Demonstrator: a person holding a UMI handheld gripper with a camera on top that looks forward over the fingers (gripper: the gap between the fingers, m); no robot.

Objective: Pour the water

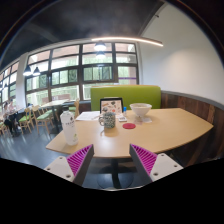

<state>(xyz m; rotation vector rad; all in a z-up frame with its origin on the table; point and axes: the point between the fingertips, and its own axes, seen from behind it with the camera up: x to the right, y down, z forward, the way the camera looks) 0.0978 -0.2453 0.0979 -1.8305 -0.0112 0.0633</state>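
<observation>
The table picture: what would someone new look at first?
Probably the big wooden table ahead of the open tongs, whose pink pads frame it. On it stand a clear jug to the left, a white bowl further back and a small red thing near the middle. A green bench sits behind.

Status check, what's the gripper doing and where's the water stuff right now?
Gripper open, fingers holding nothing, short of the table. Jug near the front edge, glass and bowl beyond. Nothing blocking the approach.
</observation>
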